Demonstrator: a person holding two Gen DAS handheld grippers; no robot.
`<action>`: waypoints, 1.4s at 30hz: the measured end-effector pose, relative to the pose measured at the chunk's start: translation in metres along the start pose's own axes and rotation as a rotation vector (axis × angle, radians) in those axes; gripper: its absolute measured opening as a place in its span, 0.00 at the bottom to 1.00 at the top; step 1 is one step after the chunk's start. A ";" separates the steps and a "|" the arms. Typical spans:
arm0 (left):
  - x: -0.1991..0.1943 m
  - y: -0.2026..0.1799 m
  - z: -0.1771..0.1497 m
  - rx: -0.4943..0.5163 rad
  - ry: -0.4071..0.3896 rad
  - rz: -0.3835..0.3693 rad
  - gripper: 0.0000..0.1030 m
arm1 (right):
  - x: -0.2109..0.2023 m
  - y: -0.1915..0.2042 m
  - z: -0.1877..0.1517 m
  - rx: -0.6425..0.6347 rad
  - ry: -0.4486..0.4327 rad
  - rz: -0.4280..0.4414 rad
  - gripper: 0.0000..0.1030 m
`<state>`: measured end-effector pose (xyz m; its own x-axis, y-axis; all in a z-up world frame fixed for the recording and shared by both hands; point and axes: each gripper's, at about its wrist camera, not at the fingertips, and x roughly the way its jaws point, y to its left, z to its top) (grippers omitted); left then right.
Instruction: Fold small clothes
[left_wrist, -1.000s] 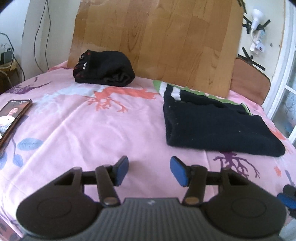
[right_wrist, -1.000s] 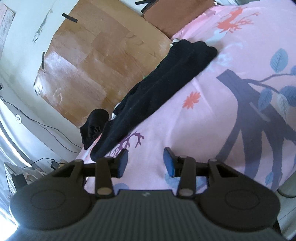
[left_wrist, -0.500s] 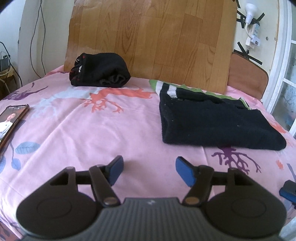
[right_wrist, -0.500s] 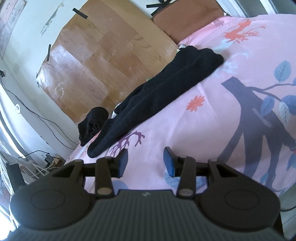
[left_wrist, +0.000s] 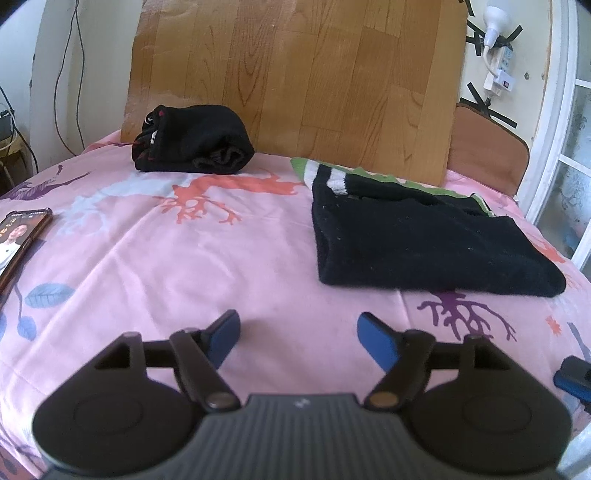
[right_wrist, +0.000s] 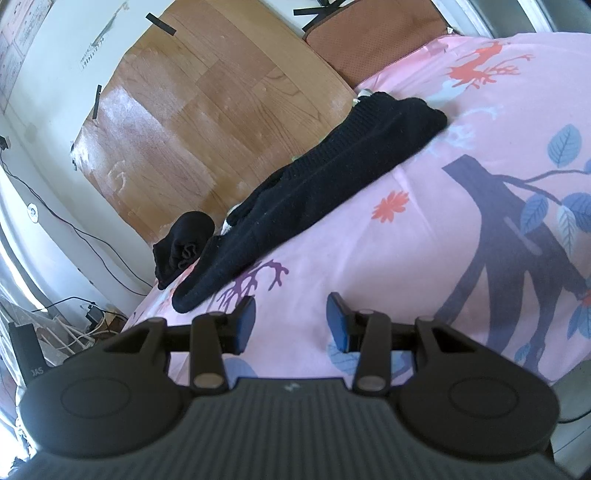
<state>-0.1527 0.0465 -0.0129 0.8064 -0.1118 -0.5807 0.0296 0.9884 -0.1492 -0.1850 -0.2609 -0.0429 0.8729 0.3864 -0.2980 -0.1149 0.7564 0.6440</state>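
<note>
At the far left edge of the pink patterned sheet (left_wrist: 155, 266) a phone (left_wrist: 18, 240) lies face up, untouched. Farther back, against the wooden board (left_wrist: 295, 74), a rolled black garment (left_wrist: 192, 149) sits bundled, well apart from both tools. In the near centre the left gripper (left_wrist: 297, 338) hovers over bare sheet; its jaws are opening, now noticeably wider than a second ago, and nothing lies between the blue pads (left_wrist: 221, 336). To the right of centre the folded black sweater (left_wrist: 413, 240) lies flat, with a green and white striped garment (left_wrist: 325, 173) showing at its far edge. The sweater looks unchanged from the earlier views. At the near right edge of the left view a blue pad of the right gripper (right_wrist: 291, 321) is just visible; in its own view its jaws stand at a moderate gap, unchanged over the last second, empty, near the sweater's closest corner. The widening left jaws with no cloth in them suggest a release completed or a fresh grasp being prepared; the fold on the sweater appears finished, and the rolled garment is probably next.
</note>
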 end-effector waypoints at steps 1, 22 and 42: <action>0.000 0.000 0.000 0.001 0.000 0.000 0.72 | 0.000 0.000 0.000 -0.005 0.000 -0.002 0.45; 0.003 -0.006 -0.002 0.051 -0.005 -0.005 0.83 | 0.002 0.006 -0.003 -0.029 -0.005 -0.015 0.45; -0.010 -0.014 -0.006 -0.016 0.020 -0.035 0.91 | 0.007 0.019 -0.011 -0.145 -0.029 -0.072 0.46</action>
<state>-0.1649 0.0334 -0.0103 0.7934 -0.1482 -0.5904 0.0481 0.9821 -0.1820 -0.1859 -0.2381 -0.0403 0.8944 0.3149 -0.3175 -0.1175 0.8505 0.5126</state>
